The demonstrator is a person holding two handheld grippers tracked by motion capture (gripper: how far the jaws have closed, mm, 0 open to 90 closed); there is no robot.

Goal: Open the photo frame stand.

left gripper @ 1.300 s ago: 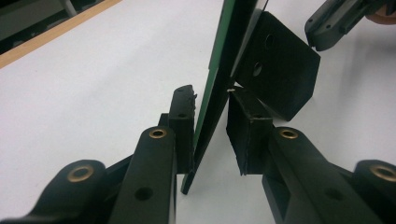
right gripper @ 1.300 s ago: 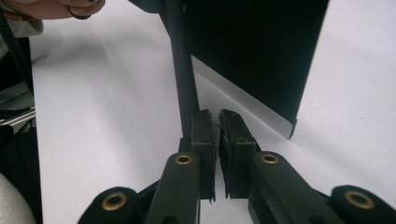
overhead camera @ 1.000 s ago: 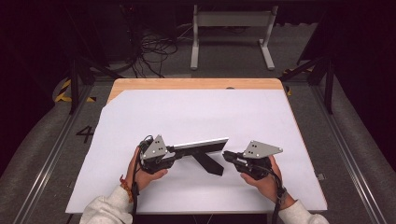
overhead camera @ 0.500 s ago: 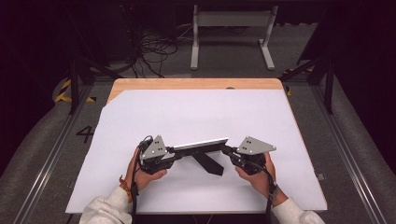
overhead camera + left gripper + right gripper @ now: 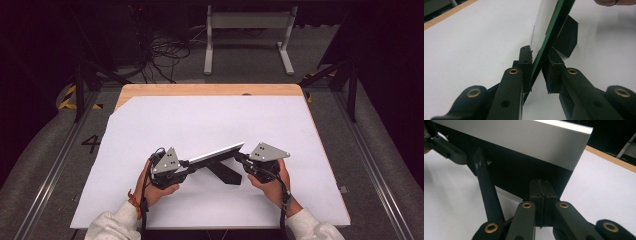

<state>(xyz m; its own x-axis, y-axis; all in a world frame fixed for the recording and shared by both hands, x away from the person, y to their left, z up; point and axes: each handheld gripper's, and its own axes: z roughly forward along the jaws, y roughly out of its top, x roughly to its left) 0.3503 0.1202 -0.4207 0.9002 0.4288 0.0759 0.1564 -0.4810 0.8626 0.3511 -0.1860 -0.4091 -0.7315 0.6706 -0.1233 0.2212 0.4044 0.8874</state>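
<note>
On the white sheet [image 5: 210,125] covering the table [image 5: 210,89], toward its 6 o'clock edge, stood a flat panel [image 5: 215,153], apparently a picture frame: pale silvery rim on top, black back, a green edge visible in the left gripper view, and a black prop leg [image 5: 226,172] splayed out behind it toward 5 o'clock. The panel ran slantwise, low end at 9 o'clock, high end at 3 o'clock, tilted on its edge.

Left gripper [image 5: 186,163]: at the panel's 9 o'clock end; jaws had just been closing, panel edge between them, one pad [image 5: 525,62] against it, a gap beside the other; not fully clamped.

Right gripper [image 5: 239,157]: at the panel's 3 o'clock end; jaws pressed together, tips against the black back; whether they pinched anything could not be told.

Surface: bare wood strip at the table's 12 o'clock edge. Room: dark, grey floor [image 5: 50,150], tangled cables [image 5: 167,52] at 11 o'clock, a pale metal stand [image 5: 247,22] at 12 o'clock.
</note>
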